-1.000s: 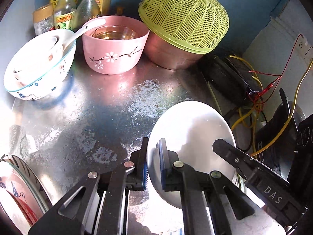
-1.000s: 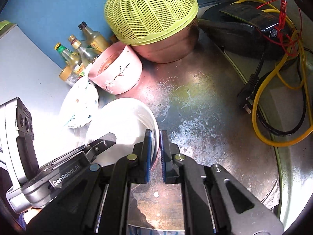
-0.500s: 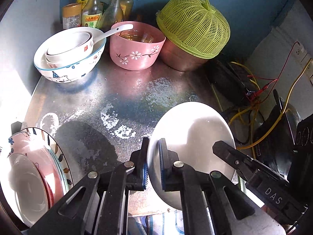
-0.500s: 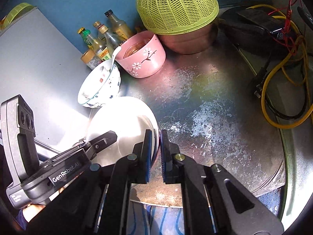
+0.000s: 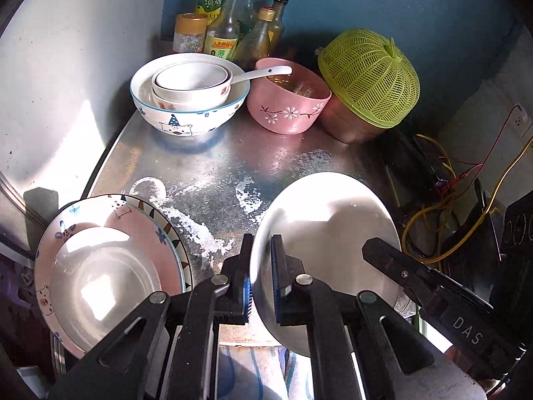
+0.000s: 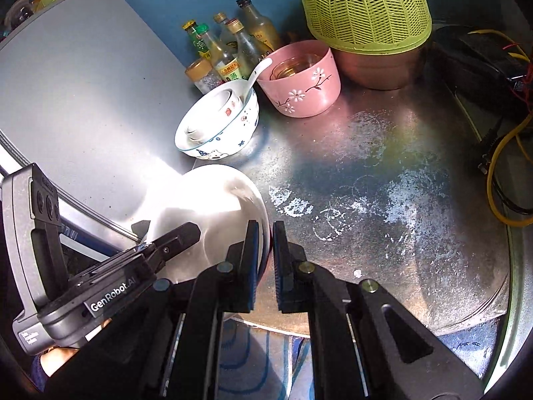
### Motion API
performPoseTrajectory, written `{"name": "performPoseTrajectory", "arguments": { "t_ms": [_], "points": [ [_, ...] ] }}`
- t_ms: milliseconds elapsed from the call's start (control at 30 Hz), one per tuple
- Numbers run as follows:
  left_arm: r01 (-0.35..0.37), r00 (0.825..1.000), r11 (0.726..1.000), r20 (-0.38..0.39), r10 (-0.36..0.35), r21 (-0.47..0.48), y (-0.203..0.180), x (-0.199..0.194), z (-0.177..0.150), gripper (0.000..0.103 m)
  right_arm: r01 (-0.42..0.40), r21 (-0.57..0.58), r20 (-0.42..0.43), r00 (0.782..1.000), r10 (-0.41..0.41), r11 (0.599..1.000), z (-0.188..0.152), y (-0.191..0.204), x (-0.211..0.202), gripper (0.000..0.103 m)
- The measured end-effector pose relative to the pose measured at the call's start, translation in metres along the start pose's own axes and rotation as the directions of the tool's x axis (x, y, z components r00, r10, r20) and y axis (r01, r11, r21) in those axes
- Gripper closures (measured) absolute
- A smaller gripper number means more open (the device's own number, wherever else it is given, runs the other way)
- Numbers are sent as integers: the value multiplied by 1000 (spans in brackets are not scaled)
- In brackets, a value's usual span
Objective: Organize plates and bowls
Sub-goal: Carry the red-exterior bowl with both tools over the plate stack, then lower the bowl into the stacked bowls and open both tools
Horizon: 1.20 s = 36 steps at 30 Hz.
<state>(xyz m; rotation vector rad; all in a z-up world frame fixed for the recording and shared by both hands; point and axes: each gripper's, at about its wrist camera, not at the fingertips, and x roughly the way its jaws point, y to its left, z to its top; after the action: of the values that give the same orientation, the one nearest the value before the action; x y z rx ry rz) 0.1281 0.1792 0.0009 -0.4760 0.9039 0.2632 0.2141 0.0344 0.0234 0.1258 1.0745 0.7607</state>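
Both tongs pinch the same white plate: the left tongs [image 5: 261, 285] are pressed onto its left rim and the right tongs [image 6: 265, 260] onto its right rim, so the white plate [image 5: 328, 233] hangs tilted between them, above the near edge of the metal bench [image 5: 213, 166] and, as far as the views show, not resting on it. The step in hand looks like carrying this plate to a stack — the likely spot is the plate pile [image 5: 110, 266] at the bench's near left corner, where a plain white plate lies on a pink cartoon-patterned one. The next move would call for both tongs travelling leftward together, levelling the plate over the pile, lowering it until it seats, and only then letting go; uneven release could tip it off the edge. Farther back, nested bowls [image 5: 190, 95] with a white spoon [image 5: 263, 74] stand beside a pink flowered bowl [image 5: 288, 100], then a green mesh cover [image 5: 368, 76] over a metal basin, with sauce bottles [image 5: 230, 30] against the blue wall. Writing: "DAS" on the right tool's arm in the left view, "GenRobot.AI" on the left tool in the right view — the bottle labels carry Chinese print too small to read surely.
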Motion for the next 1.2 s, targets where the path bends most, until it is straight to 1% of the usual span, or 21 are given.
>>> {"name": "performPoseTrajectory", "arguments": {
  "t_ms": [367, 667, 933, 1200],
  "points": [
    [-67, 996, 991, 45, 73, -116, 63, -33, -10, 96, -72, -109, -58, 996, 66, 991, -5, 60, 27, 94],
    [-126, 990, 971, 38, 136, -205, 114, -46, -21, 96, -123, -183, -136, 986, 99, 975, -16, 107, 60, 94],
    [-157, 986, 958, 11, 165, -241, 142, -42, -28, 96, -137, -220, -192, 977, 95, 966, -20, 128, 86, 94],
    [-179, 984, 957, -17, 180, -230, 148, -33, -29, 96, -134, -230, -226, 971, 81, 964, -23, 129, 103, 94]
  ]
}}
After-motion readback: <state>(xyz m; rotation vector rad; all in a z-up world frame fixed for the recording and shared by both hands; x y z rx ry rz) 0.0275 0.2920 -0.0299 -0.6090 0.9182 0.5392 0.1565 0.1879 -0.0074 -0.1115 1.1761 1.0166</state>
